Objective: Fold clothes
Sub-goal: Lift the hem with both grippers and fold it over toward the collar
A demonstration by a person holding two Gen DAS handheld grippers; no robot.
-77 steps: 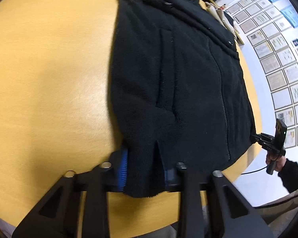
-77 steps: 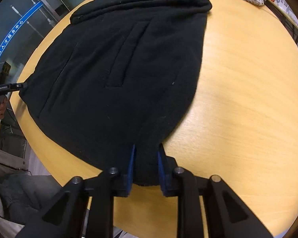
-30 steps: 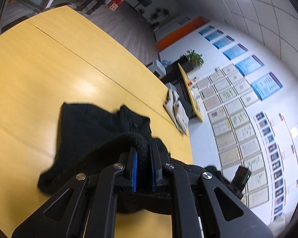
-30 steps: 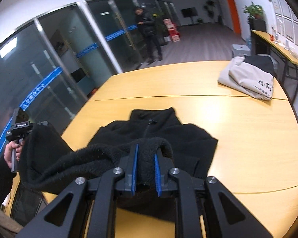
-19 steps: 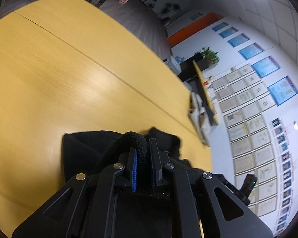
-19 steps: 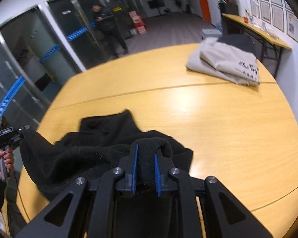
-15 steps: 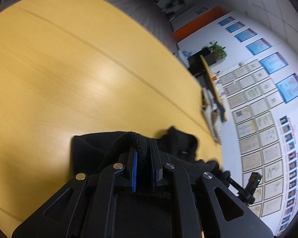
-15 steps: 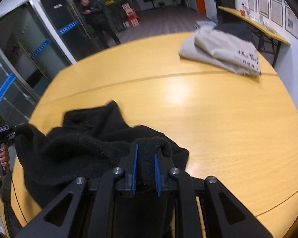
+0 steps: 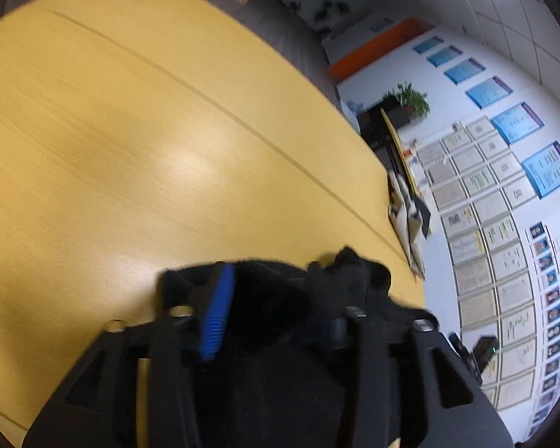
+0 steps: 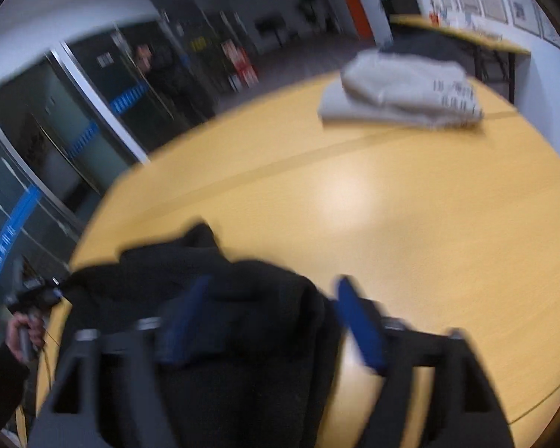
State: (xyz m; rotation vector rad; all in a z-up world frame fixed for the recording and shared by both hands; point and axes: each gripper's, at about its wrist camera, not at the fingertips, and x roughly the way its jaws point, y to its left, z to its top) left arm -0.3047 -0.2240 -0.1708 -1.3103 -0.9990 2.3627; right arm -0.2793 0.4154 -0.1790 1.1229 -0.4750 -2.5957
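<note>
On the yellow table (image 9: 93,142), with a folded beige garment (image 10: 403,89) at its far side, both the left gripper (image 9: 268,298) and right gripper (image 10: 276,313), pinching half a second earlier, were spreading off the black fleece jacket (image 10: 205,283) on the near edge, so the fold looked laid.

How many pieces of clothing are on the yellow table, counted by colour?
Black: 1, the fleece jacket lying on the table
Beige: 1, the folded garment at the far edge
Total: 2
</note>
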